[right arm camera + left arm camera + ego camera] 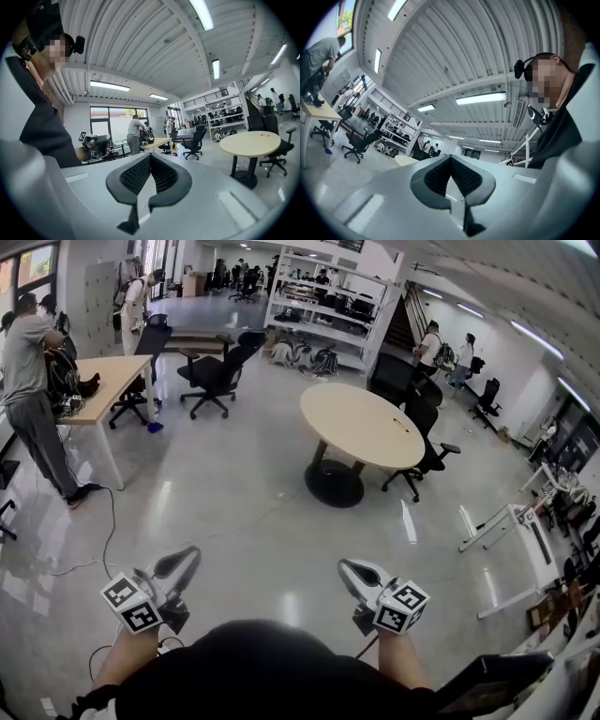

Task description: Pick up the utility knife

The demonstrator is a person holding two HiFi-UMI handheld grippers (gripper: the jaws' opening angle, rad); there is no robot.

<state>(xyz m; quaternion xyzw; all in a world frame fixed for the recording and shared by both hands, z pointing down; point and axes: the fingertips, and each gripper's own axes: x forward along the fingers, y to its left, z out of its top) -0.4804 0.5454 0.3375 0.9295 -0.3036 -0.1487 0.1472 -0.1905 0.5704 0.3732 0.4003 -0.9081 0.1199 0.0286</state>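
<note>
Yellow utility knife [401, 425], tabletop [356, 423], far from jaws

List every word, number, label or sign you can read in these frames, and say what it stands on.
No readable text in any view.
Left gripper and right gripper: their marker cubes bear only black-and-white square patterns, no letters or digits.
Shelves at the back of the room: any print there is too small to read.
</note>
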